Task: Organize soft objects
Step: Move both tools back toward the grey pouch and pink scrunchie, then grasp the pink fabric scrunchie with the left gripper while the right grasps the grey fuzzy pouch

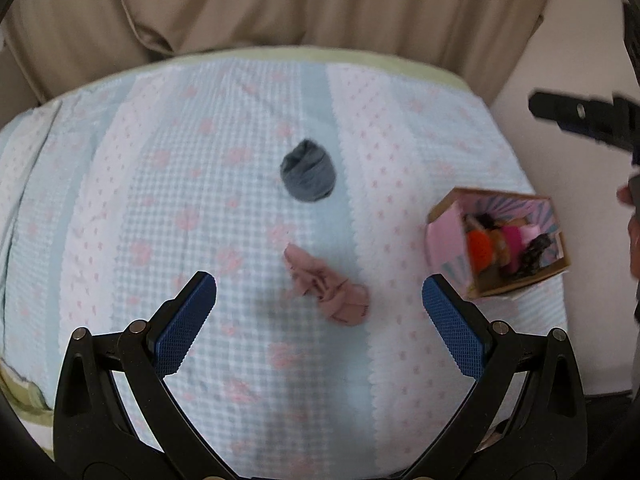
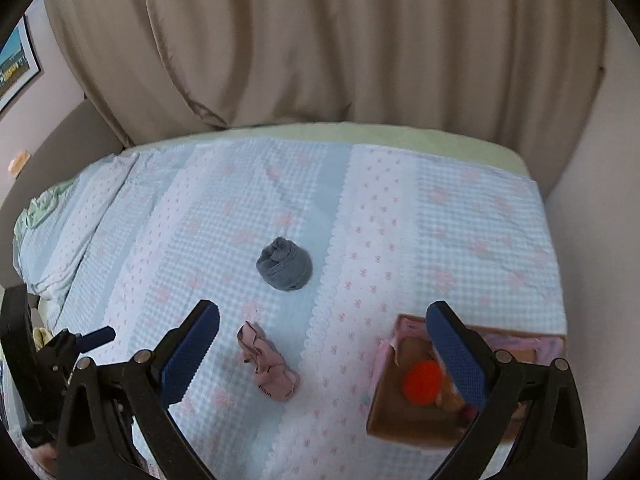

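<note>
left gripper (image 1: 319, 292) wide open above pink sock (image 1: 328, 292), right gripper (image 2: 322, 322) wide open, empty

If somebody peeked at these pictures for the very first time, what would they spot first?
Probably the dark grey rolled sock in the middle of the blue checked bedspread, with a crumpled pink sock nearer the open left gripper. Then the cardboard box of colourful soft things at the right, under the open right gripper.

A home bedroom; quilted bedspread (image 2: 440, 220), beige curtain (image 2: 320, 40).
</note>
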The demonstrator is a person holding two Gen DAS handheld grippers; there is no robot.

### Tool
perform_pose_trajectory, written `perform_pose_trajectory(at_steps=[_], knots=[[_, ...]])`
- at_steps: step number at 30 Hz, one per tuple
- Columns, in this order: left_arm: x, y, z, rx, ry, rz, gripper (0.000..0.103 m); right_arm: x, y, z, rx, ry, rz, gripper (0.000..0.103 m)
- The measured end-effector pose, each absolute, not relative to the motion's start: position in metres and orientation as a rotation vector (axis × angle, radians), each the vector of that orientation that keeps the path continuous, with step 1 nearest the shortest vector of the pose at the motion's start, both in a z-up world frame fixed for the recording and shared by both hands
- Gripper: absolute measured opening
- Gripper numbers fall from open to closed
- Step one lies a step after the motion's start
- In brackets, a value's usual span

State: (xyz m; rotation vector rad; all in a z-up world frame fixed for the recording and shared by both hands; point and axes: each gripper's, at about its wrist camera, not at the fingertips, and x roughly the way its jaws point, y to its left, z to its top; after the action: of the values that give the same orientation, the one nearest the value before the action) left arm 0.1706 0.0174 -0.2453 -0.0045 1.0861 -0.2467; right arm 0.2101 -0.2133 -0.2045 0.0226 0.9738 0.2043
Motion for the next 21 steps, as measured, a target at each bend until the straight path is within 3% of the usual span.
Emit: perform_pose_trajectory(at_steps=[21], knots=[[0.226, -0.025, -0.457, 0.16, 1.341, -0.429, 0.103, 0.364, -0.121, -0.4, -0.336, 1.212, 0.535, 0.103]])
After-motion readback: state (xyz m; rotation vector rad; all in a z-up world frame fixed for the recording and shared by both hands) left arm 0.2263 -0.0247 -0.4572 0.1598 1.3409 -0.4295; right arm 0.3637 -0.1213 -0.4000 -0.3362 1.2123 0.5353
